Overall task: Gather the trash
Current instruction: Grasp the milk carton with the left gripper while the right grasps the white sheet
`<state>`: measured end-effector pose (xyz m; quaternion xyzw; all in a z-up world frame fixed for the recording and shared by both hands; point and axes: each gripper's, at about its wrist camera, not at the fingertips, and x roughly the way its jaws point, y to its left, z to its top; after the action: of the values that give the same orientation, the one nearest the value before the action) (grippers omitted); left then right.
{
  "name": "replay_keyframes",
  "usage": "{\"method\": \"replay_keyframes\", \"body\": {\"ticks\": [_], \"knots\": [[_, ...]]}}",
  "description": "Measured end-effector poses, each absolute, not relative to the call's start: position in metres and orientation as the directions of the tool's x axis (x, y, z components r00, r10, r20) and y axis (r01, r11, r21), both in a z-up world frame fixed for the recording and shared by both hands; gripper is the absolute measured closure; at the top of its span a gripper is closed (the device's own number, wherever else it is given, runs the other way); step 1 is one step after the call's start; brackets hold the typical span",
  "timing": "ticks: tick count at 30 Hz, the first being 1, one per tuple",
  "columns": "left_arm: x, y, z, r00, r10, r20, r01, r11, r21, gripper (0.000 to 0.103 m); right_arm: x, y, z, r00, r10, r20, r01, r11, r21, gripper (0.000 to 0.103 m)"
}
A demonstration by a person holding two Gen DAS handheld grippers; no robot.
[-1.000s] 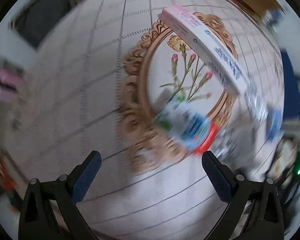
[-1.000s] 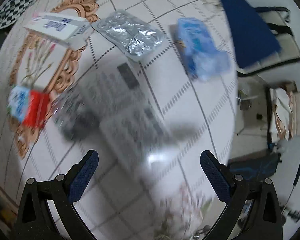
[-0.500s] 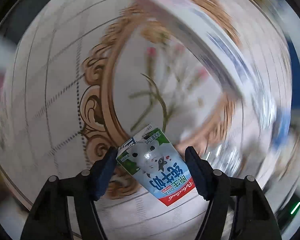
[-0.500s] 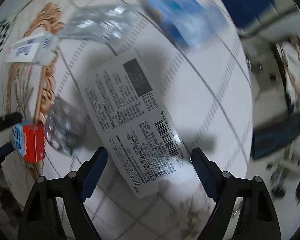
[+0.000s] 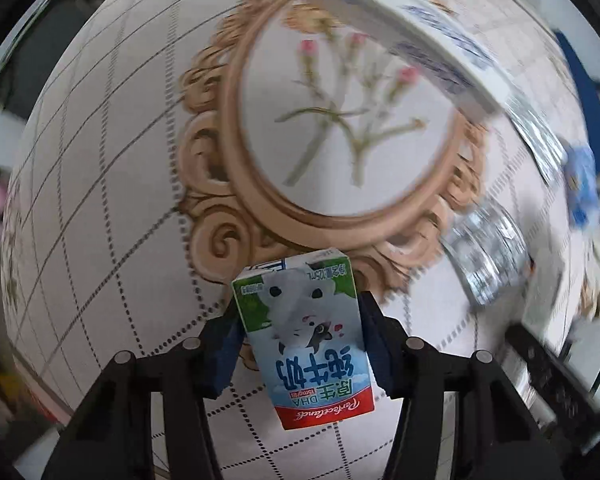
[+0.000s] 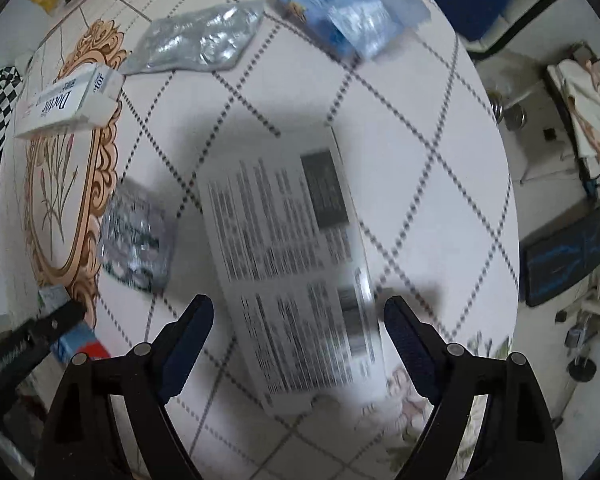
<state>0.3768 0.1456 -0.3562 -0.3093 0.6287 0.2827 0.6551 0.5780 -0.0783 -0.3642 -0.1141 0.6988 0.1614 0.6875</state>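
Two fisheye views looked straight down on a round surface covered with a white cloth crossed by dotted grid lines and printed with an ornate tan frame around a flower sprig.

In the left wrist view, the left hand-held gripper had just been closing, and its blue pads now pressed both sides of a small milk carton. The carton showed a white cartoon animal, green corners and a red band, and sat at the lower edge of the printed frame. Above it, a long white box with blue lettering lay across the top of the frame. Further right lay a crumpled foil blister pack, blurred.

In the right wrist view, the right hand-held gripper stood fairly wide, its jaws having narrowed a little shortly before. A white printed sheet with dense black text lay flat on the surface between its fingers, which did not touch the sheet's edges. To the sheet's left lay the foil blister pack, and beyond that the printed frame. The long white box rested at the frame's top. A larger silver foil packet lay near the far edge, with a blue plastic packet just to its right. At the lower left edge, the left hand-held gripper appeared around the milk carton.
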Motion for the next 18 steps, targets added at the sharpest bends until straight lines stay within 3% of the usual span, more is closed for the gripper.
{"method": "replay_keyframes", "body": {"ticks": [1, 8, 18], "knots": [[0.383, 0.136, -0.355, 0.045, -0.004, -0.999, -0.739, 0.673, -0.036, 0.052, 0.578, -0.074, -0.364, -0.013, 0.053, -0.999, -0.391, 0.919, 0.054, 0.025], [0.354, 0.066, -0.353, -0.006, 0.076, -0.997, -0.496, 0.866, 0.069, 0.052, 0.542, -0.086, -0.364, -0.109, 0.013, -0.994, -0.447, 0.892, 0.061, 0.026], [0.324, 0.059, -0.371, -0.008, 0.008, -1.000, -0.559, 0.829, 0.011, 0.052, 0.496, -0.110, -0.365, -0.109, -0.072, -0.991, -0.495, 0.869, -0.008, 0.025]]}}
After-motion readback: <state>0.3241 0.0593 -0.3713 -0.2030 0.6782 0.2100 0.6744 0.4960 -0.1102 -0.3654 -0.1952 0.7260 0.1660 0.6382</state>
